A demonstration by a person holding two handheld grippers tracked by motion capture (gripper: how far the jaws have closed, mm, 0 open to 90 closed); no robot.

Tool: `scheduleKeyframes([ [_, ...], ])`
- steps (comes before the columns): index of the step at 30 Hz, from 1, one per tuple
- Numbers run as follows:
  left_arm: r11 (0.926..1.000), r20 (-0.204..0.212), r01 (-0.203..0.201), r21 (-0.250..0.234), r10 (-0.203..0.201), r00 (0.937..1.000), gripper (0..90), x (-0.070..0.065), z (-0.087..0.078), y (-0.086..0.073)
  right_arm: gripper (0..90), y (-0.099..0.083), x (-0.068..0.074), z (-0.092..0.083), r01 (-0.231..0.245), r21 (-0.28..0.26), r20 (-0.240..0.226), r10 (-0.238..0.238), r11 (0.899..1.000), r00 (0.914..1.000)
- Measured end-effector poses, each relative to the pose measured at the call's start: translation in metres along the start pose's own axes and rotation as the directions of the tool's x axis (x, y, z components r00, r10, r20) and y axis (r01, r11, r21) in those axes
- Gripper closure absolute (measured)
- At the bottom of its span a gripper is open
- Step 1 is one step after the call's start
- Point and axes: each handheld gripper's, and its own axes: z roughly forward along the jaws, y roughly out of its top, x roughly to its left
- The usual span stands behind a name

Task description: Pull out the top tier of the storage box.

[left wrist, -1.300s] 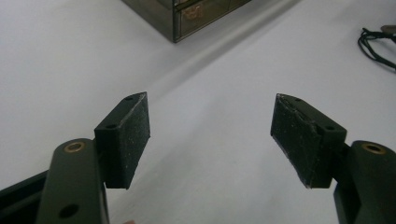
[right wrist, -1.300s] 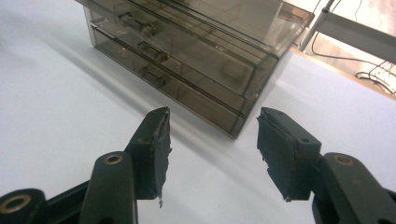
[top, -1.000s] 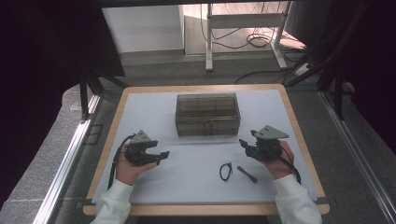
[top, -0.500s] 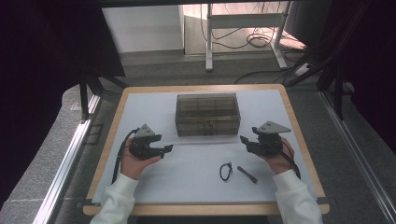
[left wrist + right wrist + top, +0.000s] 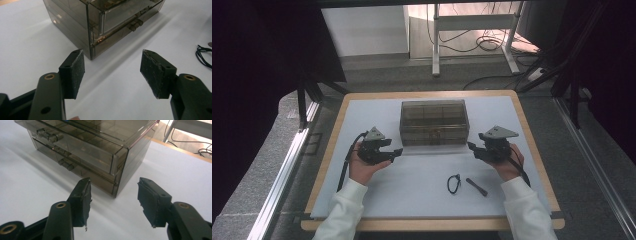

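item: smoked clear drawer box [image 5: 434,122], two drawers stacked, standing at the far middle of the white bench [image 5: 377,200]; small bar handles on the near face, both drawers closed as far as the gripper views show.

item: your left tongs [image 5: 398,151], held in your left hand [image 5: 362,167] just left of the box's near left corner, pointing right toward it. jaws apart at a middling gap, nothing between the pads [image 5: 73,72]; they have just been closing a little. in the left gripper view the box corner [image 5: 91,32] stands beyond the gap, not touched.

item: your right tongs [image 5: 471,146], held in your right hand [image 5: 507,165] just right of the box's near right corner, pointing left toward it. jaws likewise part open and empty, just been closing; the box corner [image 5: 117,170] sits past the pads [image 5: 83,200], apart from them.

item: small black cord loop [image 5: 454,183], lying on the bench near you, right of centre.

item: short dark stick [image 5: 477,186] (kind cannot be told), just right of the loop, lying at a slant.
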Motion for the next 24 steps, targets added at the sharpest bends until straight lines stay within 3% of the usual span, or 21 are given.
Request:
scheduleKeyframes([
  [8,1.0,-0.011,-0.007,-0.006,0.007,0.9999,41.7,0.0,0.007,0.007,50.2,0.008,0.001,0.009,0.017,0.003,-0.007,-0.017,1.0,0.9998],
  [24,0.9991,-0.015,0.012,-0.041,-0.012,0.9998,52.0,0.002,0.016,0.012,57.2,0.008,-0.002,0.018,0.002,0.003,-0.021,-0.002,1.0,0.9998],
])
